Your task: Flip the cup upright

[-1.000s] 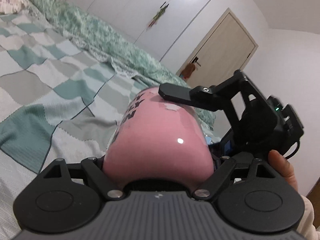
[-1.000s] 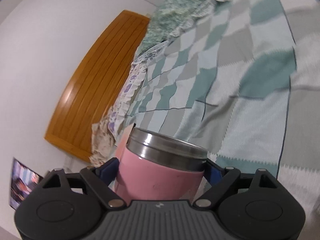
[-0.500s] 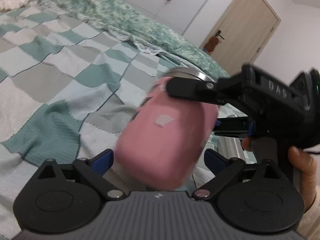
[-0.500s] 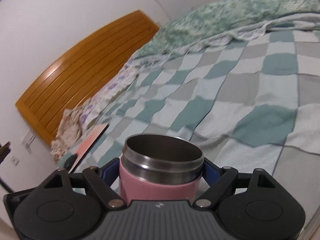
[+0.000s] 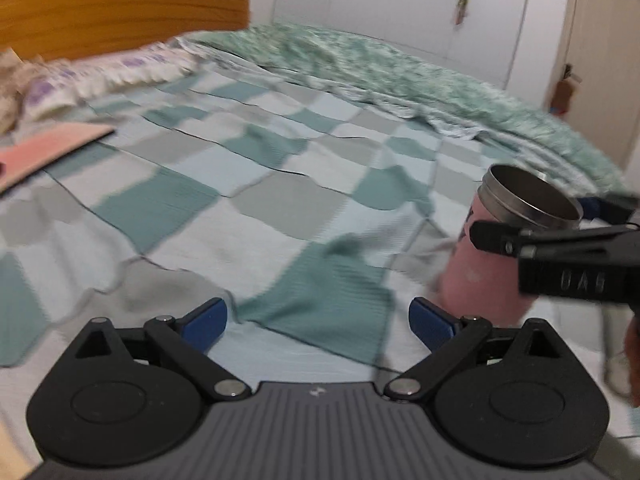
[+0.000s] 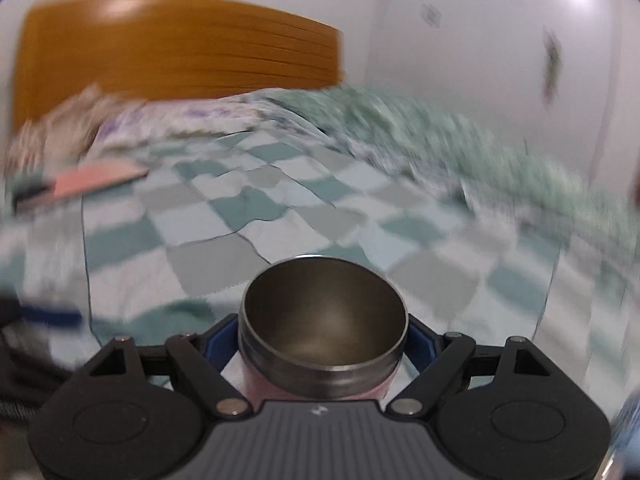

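The pink cup (image 5: 486, 268) with a steel rim stands mouth-up at the right of the left wrist view, on or just above the checked blanket; I cannot tell which. My right gripper (image 6: 322, 340) is shut on the cup (image 6: 322, 320), whose open steel mouth faces up between the blue pads. That gripper's black finger (image 5: 560, 240) crosses the cup in the left wrist view. My left gripper (image 5: 318, 320) is open and empty, to the left of the cup and apart from it.
The bed is covered by a teal, grey and white checked blanket (image 5: 248, 200). A pink flat board (image 5: 48, 152) lies at the far left. A wooden headboard (image 5: 120, 4) and pillows are at the back. A crumpled green quilt (image 5: 380, 64) lies along the far side.
My left gripper has let go of the cup and pulled back to the left, jaws open. My right gripper has turned the cup from tilted to mouth-up.
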{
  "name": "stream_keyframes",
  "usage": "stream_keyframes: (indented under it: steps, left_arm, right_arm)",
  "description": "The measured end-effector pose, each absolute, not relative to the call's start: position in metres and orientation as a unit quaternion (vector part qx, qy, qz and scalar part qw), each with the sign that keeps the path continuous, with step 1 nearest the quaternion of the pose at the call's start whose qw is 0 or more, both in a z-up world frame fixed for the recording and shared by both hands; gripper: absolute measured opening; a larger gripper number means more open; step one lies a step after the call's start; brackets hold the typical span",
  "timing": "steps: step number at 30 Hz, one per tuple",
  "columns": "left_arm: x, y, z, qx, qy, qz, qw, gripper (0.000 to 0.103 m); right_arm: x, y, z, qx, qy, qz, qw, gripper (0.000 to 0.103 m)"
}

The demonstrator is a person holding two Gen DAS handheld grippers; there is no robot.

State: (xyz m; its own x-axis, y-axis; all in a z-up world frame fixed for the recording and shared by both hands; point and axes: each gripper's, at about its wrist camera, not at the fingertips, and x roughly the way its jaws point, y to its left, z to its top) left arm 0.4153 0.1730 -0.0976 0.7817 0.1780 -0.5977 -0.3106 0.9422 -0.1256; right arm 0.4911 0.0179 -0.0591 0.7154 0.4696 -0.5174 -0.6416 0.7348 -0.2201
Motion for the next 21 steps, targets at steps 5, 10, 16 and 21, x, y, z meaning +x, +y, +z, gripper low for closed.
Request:
stream_keyframes:
  steps: [5, 10, 16, 21]
  left_arm:
    - [0.405, 0.17, -0.088, -0.076, 0.299, 0.141, 0.941, 0.1]
    - [0.391, 0.15, -0.064, -0.062, 0.281, 0.122, 0.95, 0.1]
    - [0.351, 0.124, -0.021, -0.053, 0.241, 0.098, 0.964, 0.103]
    - [0.3, 0.099, 0.01, -0.056, 0.228, 0.072, 0.969, 0.103]
  right_arm:
    - [0.49, 0.005, -0.042, -0.164, 0.242, 0.297, 0.909, 0.098]
    - [0.472, -0.031, -0.013, -0.118, 0.24, 0.3, 0.916, 0.1]
    - [0.42, -0.093, 0.022, -0.086, 0.219, 0.265, 0.935, 0.102]
    - [0.367, -0.163, 0.038, -0.059, 0.223, 0.21, 0.95, 0.103]
